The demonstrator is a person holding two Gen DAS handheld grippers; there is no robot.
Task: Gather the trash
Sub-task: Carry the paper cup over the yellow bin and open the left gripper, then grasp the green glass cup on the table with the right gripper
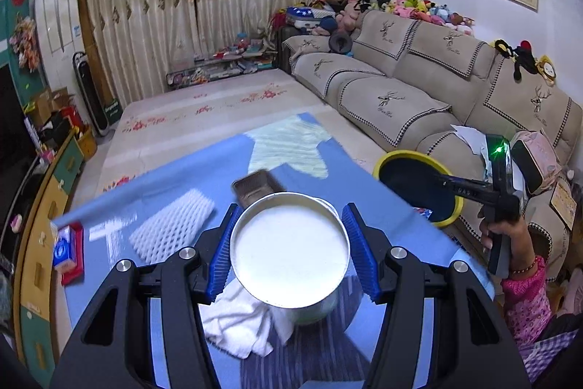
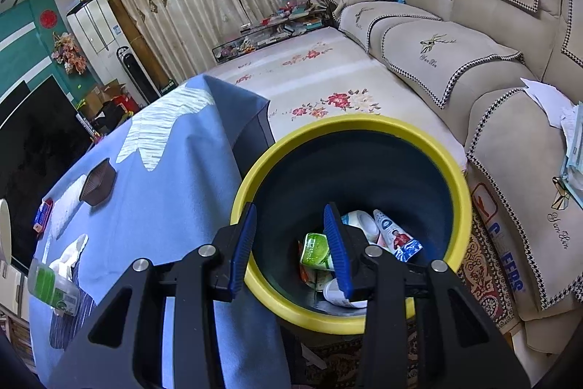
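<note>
My left gripper [image 1: 289, 248] is shut on a round metal can with a white lid [image 1: 289, 254], held above the blue-clothed table [image 1: 171, 185]. Under it lies a crumpled white tissue [image 1: 240, 323]. A white foam net [image 1: 171, 225] and a brown plastic tray [image 1: 255, 183] lie beyond it. My right gripper [image 2: 291, 250] is open and empty, over the near rim of the yellow-rimmed dark bin [image 2: 452, 166] beside the table. The bin holds a green carton [image 2: 315, 250], a tube [image 2: 395, 236] and other wrappers. The bin also shows in the left wrist view [image 1: 400, 157].
A red and blue pack [image 1: 67, 250] lies at the table's left edge. A green wipes pack with tissue [image 2: 54, 283] lies on the table's near side. A beige sofa [image 2: 437, 46] with papers stands right of the bin. A floral rug [image 2: 328, 75] covers the floor.
</note>
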